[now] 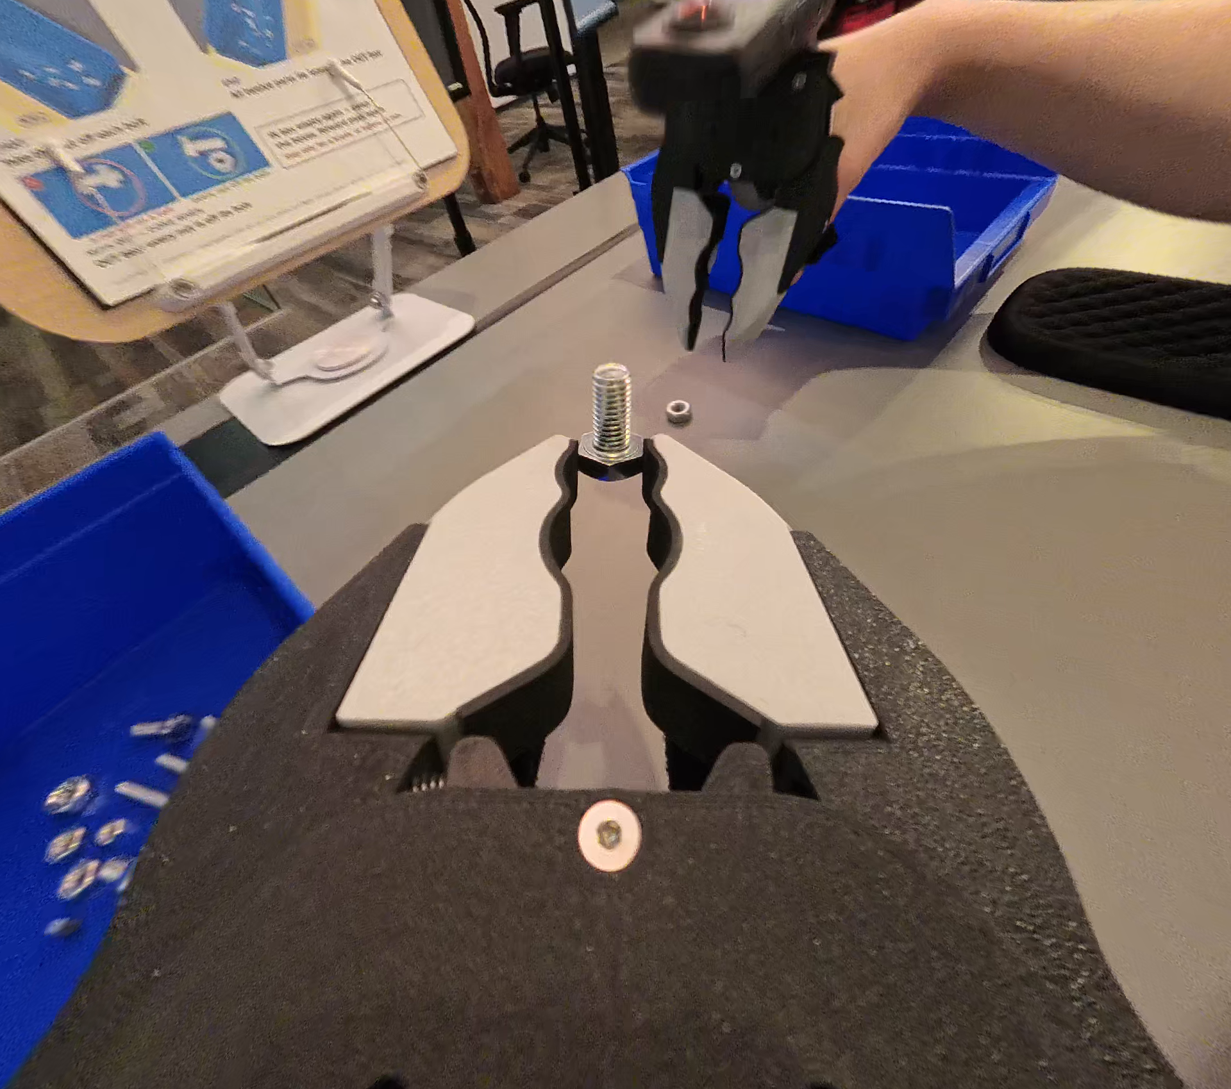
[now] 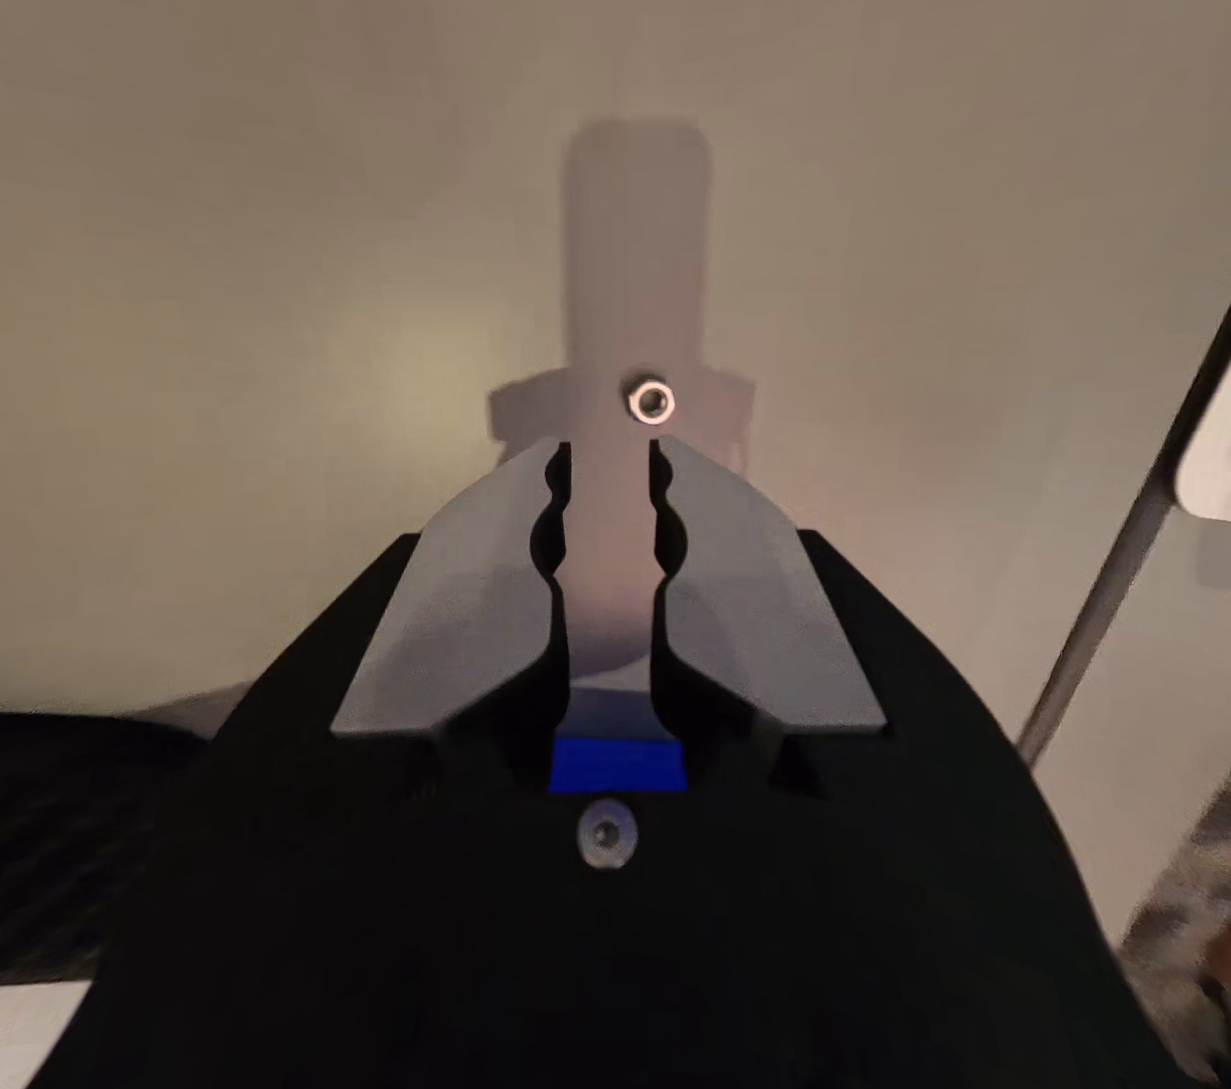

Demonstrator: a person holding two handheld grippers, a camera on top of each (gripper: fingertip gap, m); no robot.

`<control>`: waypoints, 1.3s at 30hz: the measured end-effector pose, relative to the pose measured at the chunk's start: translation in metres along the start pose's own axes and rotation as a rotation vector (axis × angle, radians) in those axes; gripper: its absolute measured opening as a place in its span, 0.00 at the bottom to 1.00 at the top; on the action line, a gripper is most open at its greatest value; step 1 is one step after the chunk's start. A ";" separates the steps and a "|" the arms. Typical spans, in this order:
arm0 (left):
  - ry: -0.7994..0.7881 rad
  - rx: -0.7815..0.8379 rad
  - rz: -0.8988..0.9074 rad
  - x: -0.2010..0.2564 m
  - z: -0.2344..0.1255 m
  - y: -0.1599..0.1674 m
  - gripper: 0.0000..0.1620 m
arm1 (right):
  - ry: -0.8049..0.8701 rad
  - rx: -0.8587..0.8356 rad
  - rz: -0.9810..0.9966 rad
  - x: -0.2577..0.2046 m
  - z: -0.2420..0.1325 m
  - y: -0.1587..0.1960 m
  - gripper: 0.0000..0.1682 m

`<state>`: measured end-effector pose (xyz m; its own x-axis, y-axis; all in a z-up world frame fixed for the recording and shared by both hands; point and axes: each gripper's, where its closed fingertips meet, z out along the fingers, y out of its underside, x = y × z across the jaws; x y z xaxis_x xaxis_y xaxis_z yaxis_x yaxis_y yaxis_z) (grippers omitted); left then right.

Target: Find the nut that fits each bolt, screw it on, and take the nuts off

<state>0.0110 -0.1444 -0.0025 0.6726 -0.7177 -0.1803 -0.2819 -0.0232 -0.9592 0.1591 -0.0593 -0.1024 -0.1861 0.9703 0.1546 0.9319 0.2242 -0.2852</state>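
Observation:
My left gripper (image 1: 609, 448) is shut on the hex head of a silver bolt (image 1: 611, 416), which stands upright with its thread pointing up. A small silver nut (image 1: 678, 410) lies flat on the grey table just right of the bolt. In the right wrist view the nut (image 2: 647, 401) lies just beyond and slightly right of my right gripper (image 2: 609, 444), which is open and empty above the table. The right gripper also shows in the left wrist view (image 1: 709, 341), held by a hand, tips down behind the bolt and nut.
A blue bin (image 1: 86, 624) at the left holds several loose nuts and bolts (image 1: 86, 830). Another blue bin (image 1: 932, 231) stands at the back right. A black mesh pad (image 1: 1119, 338) lies at the right. An instruction board on a white stand (image 1: 346, 364) is at the back left. The tips of one gripper are about 20 cm away from the tips of the other.

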 end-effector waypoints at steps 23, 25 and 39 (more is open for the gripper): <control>0.030 0.054 -0.015 -0.001 -0.019 -0.002 0.11 | -0.069 -0.193 -0.136 0.015 0.053 0.016 0.14; 0.034 0.049 -0.009 0.000 -0.017 -0.002 0.11 | -0.076 -0.190 -0.134 0.015 0.054 0.016 0.13; 0.084 0.071 -0.044 -0.003 0.004 -0.012 0.11 | -0.129 -0.026 -0.019 0.007 0.028 0.003 0.11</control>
<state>0.0149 -0.1395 0.0092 0.6228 -0.7728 -0.1222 -0.2022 -0.0081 -0.9793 0.1518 -0.0492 -0.1288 -0.2407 0.9699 0.0360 0.9354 0.2417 -0.2582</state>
